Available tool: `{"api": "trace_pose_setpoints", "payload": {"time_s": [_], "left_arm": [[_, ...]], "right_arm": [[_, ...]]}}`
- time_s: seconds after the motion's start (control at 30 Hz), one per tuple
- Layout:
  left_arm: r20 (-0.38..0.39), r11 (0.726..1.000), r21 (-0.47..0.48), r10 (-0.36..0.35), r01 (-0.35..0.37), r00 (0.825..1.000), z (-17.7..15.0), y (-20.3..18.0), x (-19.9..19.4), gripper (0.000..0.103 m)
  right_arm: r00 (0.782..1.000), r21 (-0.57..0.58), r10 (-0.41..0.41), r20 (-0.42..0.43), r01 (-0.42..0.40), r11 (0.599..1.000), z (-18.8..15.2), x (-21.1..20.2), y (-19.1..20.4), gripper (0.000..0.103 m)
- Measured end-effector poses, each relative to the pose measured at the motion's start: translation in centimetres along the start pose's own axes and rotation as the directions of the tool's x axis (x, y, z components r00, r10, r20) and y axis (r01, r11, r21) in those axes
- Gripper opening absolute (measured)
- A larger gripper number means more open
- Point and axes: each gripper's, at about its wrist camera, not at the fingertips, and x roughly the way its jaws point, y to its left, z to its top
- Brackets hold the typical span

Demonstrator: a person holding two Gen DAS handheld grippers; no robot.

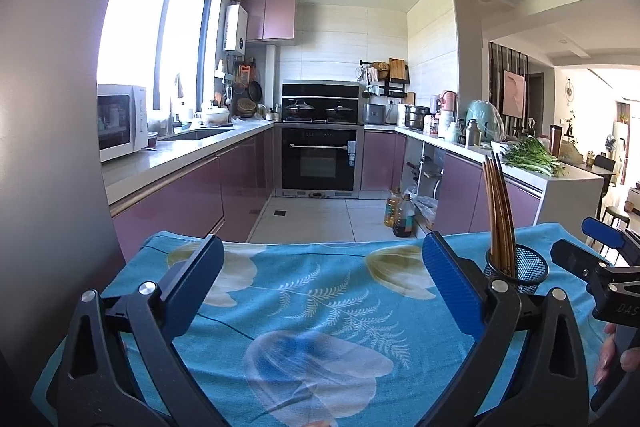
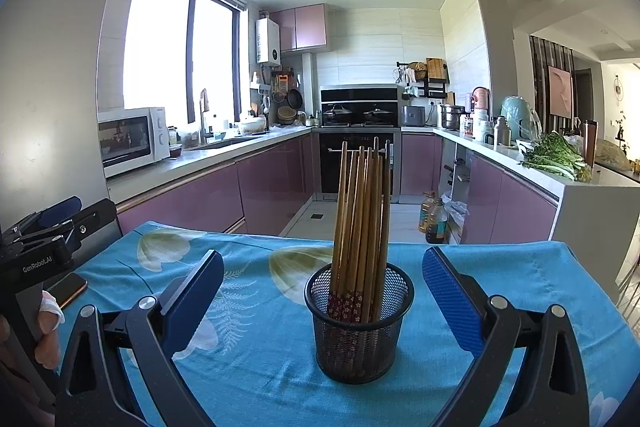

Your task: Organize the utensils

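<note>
The chopsticks (image 2: 362,227) stand bundled in the black mesh holder (image 2: 358,327), which sits on the blue flowered cloth (image 2: 260,347) covering the desk, near the middle of the right wrist view. The right gripper (image 2: 324,291) is released, its jaws spread wide to either side of the holder and touching nothing. The left gripper (image 1: 320,279) is likewise released over bare cloth, with the holder to its right.

The holder looks light and top-heavy with the tall sticks leaning right; a careless brush from either blue pad would likely tip it and scatter them. The cloth could also slide or bunch if dragged. A phone (image 2: 68,289) lies at the left edge, near enough to be knocked.
</note>
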Motion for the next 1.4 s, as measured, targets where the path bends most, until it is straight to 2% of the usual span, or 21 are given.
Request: {"api": "trace_pose_setpoints", "payload": {"time_s": [0.57, 1.4], "left_arm": [[0.036, 0.999, 0.042, 0.014, -0.015, 0.999, -0.2, -1.0, -1.3, 0.098], [0.036, 0.999, 0.041, 0.004, -0.005, 0.999, -0.2, -1.3, -1.4, 0.098]], "right_arm": [[1.0, 0.005, -0.01, 0.027, 0.01, 1.0, 0.0, -0.5, 0.1, 0.096], [0.999, 0.007, -0.022, 0.031, 0.021, 1.0, 0.0, -0.9, 0.0, 0.096]]}}
